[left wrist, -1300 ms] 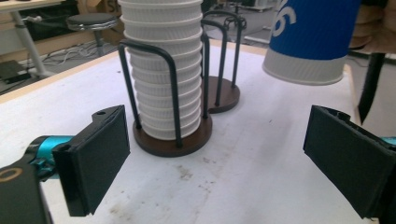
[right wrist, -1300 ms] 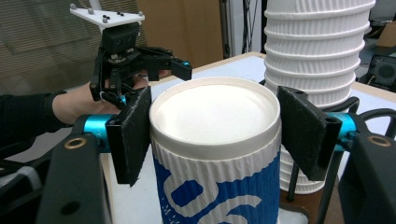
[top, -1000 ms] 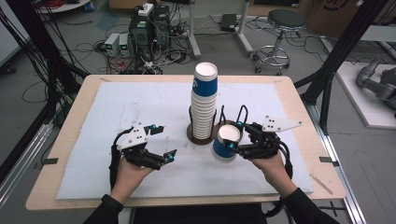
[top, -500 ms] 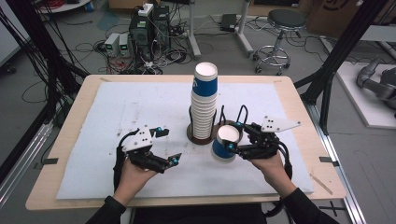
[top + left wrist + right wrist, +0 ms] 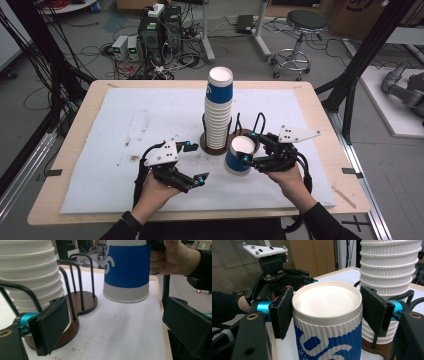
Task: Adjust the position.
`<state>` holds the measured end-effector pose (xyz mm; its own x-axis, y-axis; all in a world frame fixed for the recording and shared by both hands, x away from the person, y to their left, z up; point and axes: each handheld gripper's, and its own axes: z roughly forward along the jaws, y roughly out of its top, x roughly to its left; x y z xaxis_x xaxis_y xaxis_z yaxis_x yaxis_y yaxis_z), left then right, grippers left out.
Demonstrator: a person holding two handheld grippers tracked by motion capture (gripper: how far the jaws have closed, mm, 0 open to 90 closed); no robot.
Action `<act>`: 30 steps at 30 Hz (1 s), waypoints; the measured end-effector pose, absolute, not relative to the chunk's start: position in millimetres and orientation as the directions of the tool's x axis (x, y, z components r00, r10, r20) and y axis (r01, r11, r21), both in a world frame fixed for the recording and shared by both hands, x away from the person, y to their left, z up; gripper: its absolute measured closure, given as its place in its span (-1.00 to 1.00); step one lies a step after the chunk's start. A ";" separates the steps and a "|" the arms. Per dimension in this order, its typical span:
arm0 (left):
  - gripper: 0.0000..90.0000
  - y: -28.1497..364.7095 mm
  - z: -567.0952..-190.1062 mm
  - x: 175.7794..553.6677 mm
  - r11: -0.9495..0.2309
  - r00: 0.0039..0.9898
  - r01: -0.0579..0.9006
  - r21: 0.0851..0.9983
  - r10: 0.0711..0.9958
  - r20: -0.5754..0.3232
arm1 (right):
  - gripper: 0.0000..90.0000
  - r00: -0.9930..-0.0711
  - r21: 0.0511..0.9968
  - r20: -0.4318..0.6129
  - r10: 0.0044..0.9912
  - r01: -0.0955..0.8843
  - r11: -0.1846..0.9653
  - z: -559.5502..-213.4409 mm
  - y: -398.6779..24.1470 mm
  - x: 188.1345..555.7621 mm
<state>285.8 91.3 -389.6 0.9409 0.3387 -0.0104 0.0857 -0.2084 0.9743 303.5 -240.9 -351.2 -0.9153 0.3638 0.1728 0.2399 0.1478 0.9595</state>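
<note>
Two grippers work over the worktop [image 5: 125, 125]. High view: the right gripper [image 5: 246, 149] pinches a blue-and-white cup [image 5: 238, 157] just beside the cup stack [image 5: 219, 107] in its wire holder [image 5: 247, 125]; the left gripper [image 5: 196, 162], fingers spread and empty, sits left of the stack. Left gripper view: the held cup [image 5: 127, 270] hangs ahead between its spread fingers [image 5: 50, 325], above the worktop, with the stack [image 5: 30, 272] and holder [image 5: 77, 282] at the left finger. Right gripper view: both fingers [image 5: 283, 311] press the cup's [image 5: 327, 322] ribbed wall; the stack [image 5: 390, 272] stands close behind the right finger, the left gripper [image 5: 277, 277] beyond.

Cup [image 5: 127, 270] rim cut off by top edge in left gripper view; cup stack [image 5: 390, 277] top cropped in right gripper view.
</note>
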 end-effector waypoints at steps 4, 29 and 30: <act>-0.84 86.6 -388.0 283.0 -0.179 0.947 0.089 0.980 0.321 -0.027 | -0.31 -0.919 0.961 0.172 0.354 0.235 0.144 -351.9 -239.9 300.7; -0.84 56.3 -403.7 283.7 -0.207 0.969 0.129 0.970 0.233 -0.079 | -0.31 -0.949 0.959 0.175 0.262 0.224 0.174 -357.7 -212.0 290.3; -0.84 55.6 -404.4 283.6 -0.207 0.971 0.131 0.970 0.226 -0.083 | -0.31 -0.951 0.959 0.173 0.257 0.221 0.175 -358.6 -209.8 289.6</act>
